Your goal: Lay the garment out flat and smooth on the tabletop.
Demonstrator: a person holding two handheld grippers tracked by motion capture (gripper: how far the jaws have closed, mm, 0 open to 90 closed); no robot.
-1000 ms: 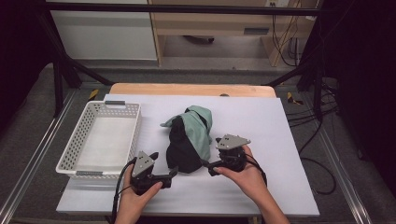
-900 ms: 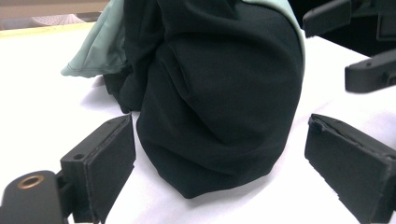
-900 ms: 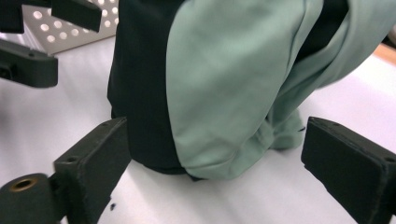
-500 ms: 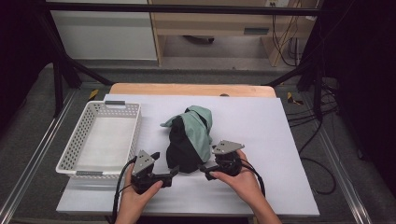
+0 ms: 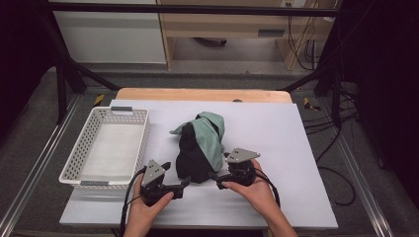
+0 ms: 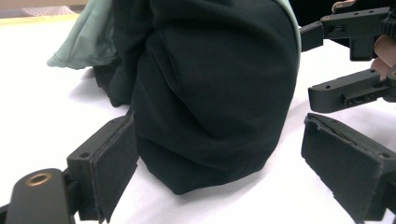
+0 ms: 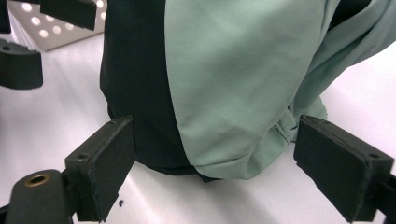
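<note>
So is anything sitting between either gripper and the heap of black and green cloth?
Nothing visible. The left gripper and right gripper stand open right at the near edge of the crumpled black and mint-green cloth heap, with bare white table around it.

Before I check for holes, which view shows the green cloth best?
The right gripper view: the green cloth fills the frame close up, seams and folds sharp, draped over the black cloth. The high view shows the green cloth whole but small. The left gripper view catches one corner behind the black cloth.
</note>
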